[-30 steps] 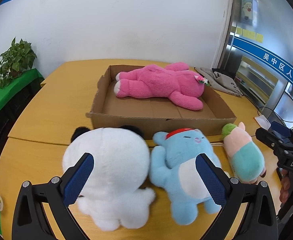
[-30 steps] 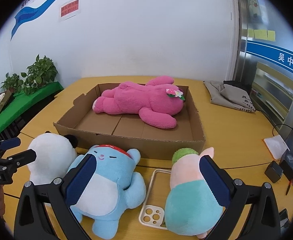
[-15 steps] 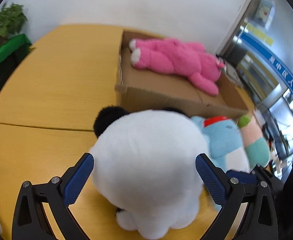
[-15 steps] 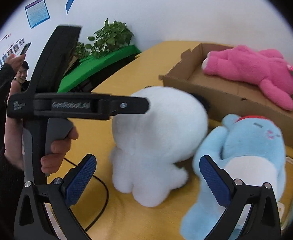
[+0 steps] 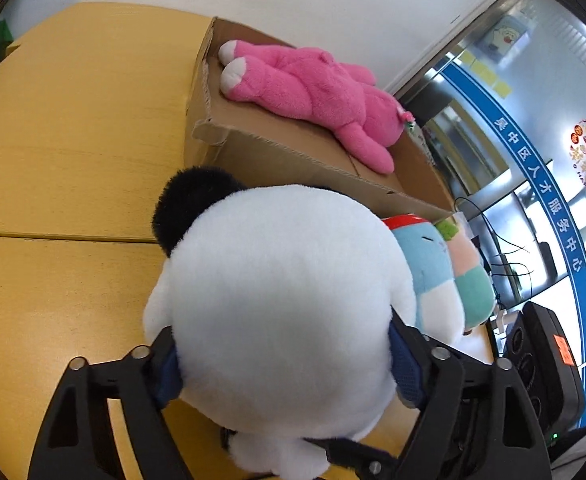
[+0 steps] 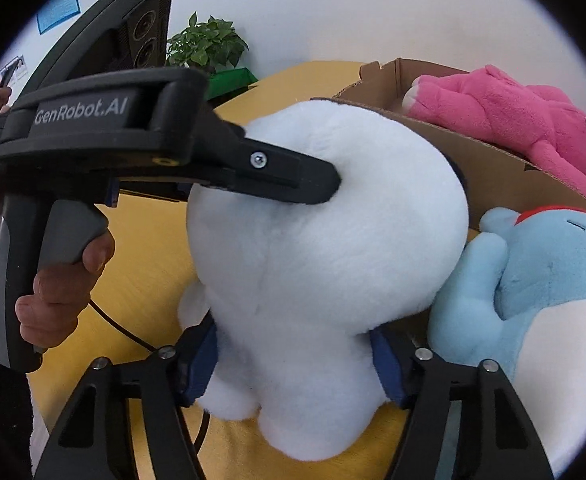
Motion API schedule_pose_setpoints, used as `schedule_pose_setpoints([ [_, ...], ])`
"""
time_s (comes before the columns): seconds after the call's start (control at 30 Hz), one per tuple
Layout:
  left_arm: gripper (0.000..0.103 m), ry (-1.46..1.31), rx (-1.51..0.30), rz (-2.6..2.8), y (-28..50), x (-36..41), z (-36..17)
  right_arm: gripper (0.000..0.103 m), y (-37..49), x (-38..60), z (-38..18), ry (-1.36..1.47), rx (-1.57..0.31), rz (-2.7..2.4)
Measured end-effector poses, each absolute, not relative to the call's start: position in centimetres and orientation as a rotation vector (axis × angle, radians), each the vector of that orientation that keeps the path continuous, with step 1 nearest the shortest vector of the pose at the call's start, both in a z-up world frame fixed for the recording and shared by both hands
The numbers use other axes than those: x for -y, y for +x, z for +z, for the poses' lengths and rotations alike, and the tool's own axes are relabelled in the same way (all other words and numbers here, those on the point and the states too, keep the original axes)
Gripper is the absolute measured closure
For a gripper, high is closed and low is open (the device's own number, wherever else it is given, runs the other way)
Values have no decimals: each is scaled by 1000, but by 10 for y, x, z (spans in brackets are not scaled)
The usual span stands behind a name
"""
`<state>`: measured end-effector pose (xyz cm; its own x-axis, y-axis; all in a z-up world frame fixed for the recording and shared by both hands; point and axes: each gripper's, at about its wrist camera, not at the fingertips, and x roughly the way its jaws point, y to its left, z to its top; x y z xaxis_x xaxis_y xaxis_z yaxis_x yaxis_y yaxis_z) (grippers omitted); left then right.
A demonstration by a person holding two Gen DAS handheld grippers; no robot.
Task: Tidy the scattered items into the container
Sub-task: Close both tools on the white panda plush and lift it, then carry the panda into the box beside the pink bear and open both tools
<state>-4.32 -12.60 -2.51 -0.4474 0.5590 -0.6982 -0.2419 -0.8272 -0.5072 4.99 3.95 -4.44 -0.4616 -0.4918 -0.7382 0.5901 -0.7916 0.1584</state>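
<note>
Both grippers, left [image 5: 283,364] and right [image 6: 293,364], have closed in since 1 second ago, each clamping our panda [image 5: 285,320]. Only the pink toy [image 5: 313,92] lies in the box [image 5: 293,160]; 3 toys remain outside.

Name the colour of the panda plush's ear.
Black, on the panda plush's ear; clearest in the left wrist view.

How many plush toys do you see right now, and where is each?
4. Pink plush lies in the cardboard box; white panda plush is gripped by both grippers; blue plush and pink-green plush sit beside it. Others may be hidden.

Four plush toys [image 5: 285,320], one box [image 5: 293,160]
</note>
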Motion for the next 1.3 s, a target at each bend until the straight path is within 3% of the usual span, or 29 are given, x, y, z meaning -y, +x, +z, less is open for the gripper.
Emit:
schedule_pose_setpoints([
  [0.27, 24, -1019, 317, 2411, -26, 100, 80, 42, 72, -57, 18, 826, -80, -2292],
  [0.53, 23, -870, 138, 2493, -126, 68, 151, 42, -3, -82, 90, 661, -1, -2355],
  [0.7, 21, -961, 171, 2487, -196, 72, 129, 42, -85, -78, 82, 711, 76, -2374],
  [0.93, 16, -1135, 208, 2450, -249, 78, 64, 42, -159, -59, -10, 1090, 187, -2284],
  [1.0, 11, -1185, 218, 2438, -265, 80, 45, 42, -164, -51, -26, 1185, 154, -2276],
  [1.13, 9, -1284, 240, 2410, -295, 83, 8, 24, -157, -40, -27, 1221, 42, -2285],
  [1.3, 6, -1306, 273, 2474, -282, 83, 13, 23, -115, -63, -3, 1139, 23, -2351],
])
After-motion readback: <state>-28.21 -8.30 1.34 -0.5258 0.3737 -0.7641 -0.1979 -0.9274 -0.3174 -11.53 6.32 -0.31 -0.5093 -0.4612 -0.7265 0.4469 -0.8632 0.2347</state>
